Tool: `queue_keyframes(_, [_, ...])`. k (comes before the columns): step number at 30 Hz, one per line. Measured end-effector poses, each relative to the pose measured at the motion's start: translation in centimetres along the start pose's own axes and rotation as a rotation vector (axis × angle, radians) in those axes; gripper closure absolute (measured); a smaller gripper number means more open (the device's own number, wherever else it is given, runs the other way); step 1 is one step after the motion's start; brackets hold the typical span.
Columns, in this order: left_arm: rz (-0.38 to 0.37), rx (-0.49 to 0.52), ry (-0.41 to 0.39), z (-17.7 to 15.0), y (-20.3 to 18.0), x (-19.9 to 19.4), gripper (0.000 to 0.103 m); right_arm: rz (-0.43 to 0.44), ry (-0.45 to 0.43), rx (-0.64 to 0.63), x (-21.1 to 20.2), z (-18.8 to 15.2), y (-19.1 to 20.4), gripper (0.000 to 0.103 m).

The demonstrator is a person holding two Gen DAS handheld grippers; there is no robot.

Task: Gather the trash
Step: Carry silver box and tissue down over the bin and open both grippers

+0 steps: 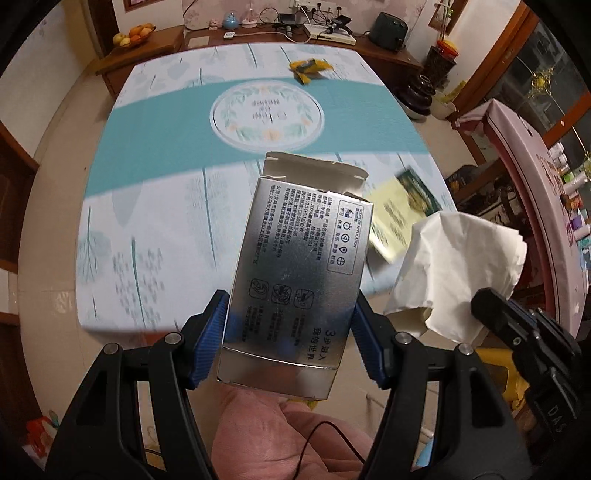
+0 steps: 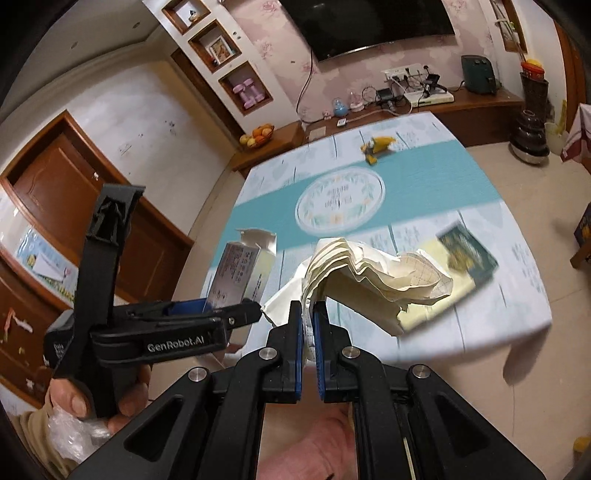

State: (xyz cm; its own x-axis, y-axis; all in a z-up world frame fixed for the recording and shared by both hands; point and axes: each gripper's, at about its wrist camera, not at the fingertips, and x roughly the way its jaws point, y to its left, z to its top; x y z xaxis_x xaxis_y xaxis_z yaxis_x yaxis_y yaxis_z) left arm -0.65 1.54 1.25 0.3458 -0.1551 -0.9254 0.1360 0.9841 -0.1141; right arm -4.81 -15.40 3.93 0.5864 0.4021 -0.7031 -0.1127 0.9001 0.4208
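Trash is held in both grippers above the near edge of the table (image 1: 155, 122). A silver carton (image 1: 295, 266), its top flap open and its printed face toward the camera, is pinched across its width between the blue pads of the left gripper (image 1: 290, 328); the jaws are spread wide, pressed against the carton's two sides. A wad of crumpled paper (image 2: 373, 273) is clamped by one edge in the right gripper (image 2: 307, 325), whose jaws are pressed almost together on it.

In the left wrist view the paper wad is seen just to the right of the carton, and part of a flat yellow-green packet (image 1: 400, 214) lying on the cloth is covered by both. In the right wrist view the same packet (image 2: 461, 258) is partly hidden behind the wad, and the left gripper's black body, with fingers wrapped around its handle, crosses the lower left.

A yellow wrapper (image 1: 310, 68) lies alone near the far edge of the table, well apart from the packet; the round floral emblem (image 1: 267, 116) printed on the teal band sits between them. Beyond the table a wooden sideboard (image 1: 376, 46) is crowded with a bowl of fruit (image 1: 135, 35), cables and small devices. A dark vase (image 1: 419, 94) stands on the floor at the far right corner.
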Motion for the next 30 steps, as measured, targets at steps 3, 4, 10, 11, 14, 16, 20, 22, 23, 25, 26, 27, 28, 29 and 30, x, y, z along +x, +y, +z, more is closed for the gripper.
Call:
queue_keyframes(3, [0.015,0.028,0.019,-3.3,-1.5,-0.3,0.041,-0.002,0.023,0.011,-1.5,-3.0,-0.7,0.098])
queue_keyframes(4, [0.019,0.044,0.029,-4.5,-2.0,-0.3,0.041,-0.001,0.034,0.022,-1.9,-4.1,-1.1,0.098])
queue_keyframes(10, [0.02,0.125,0.08,-8.4,-4.0,1.9,0.041,-0.018,0.097,0.1,-2.4,-10.1,-3.7,0.098])
queue_keyframes(11, [0.011,0.137,0.094,-9.3,-4.3,2.6,0.041,-0.025,0.111,0.114,-2.1,-11.0,-4.2,0.098])
queue_keyframes(14, [-0.006,0.159,0.127,-10.8,-4.6,4.7,0.041,-0.038,0.15,0.158,-0.5,-13.2,-5.6,0.098])
queue_keyframes(16, [-0.015,0.183,0.152,-12.4,-5.0,6.8,0.041,-0.057,0.179,0.18,1.0,-15.0,-6.8,0.098])
queue_keyframes(20, [-0.03,0.222,0.193,-14.5,-5.0,11.1,0.041,-0.1,0.227,0.21,4.5,-17.8,-8.9,0.098])
queue_keyframes(22, [-0.037,0.237,0.21,-15.8,-4.8,14.2,0.041,-0.119,0.241,0.227,6.5,-19.8,-10.3,0.098])
queue_keyframes(23, [-0.032,0.243,0.213,-16.3,-4.7,15.5,0.041,-0.128,0.25,0.24,7.7,-21.0,-11.2,0.098])
queue_keyframes(25, [-0.026,0.247,0.217,-17.2,-4.5,18.5,0.041,-0.138,0.271,0.257,10.1,-22.6,-12.6,0.098])
queue_keyframes(26, [-0.025,0.246,0.219,-17.5,-4.3,20.0,0.041,-0.148,0.283,0.26,11.5,-23.7,-13.4,0.098])
queue_keyframes(27, [-0.025,0.245,0.222,-17.7,-4.2,20.9,0.04,-0.156,0.294,0.262,12.9,-24.6,-14.1,0.098])
queue_keyframes(28, [-0.022,0.242,0.233,-18.1,-4.0,23.0,0.04,-0.164,0.305,0.266,14.0,-25.4,-14.7,0.098])
queue_keyframes(29, [-0.021,0.241,0.245,-18.4,-4.0,24.5,0.04,-0.174,0.319,0.273,15.3,-26.4,-15.4,0.098])
queue_keyframes(30, [-0.02,0.24,0.255,-18.6,-3.9,25.5,0.04,-0.183,0.329,0.279,16.6,-27.2,-16.2,0.098])
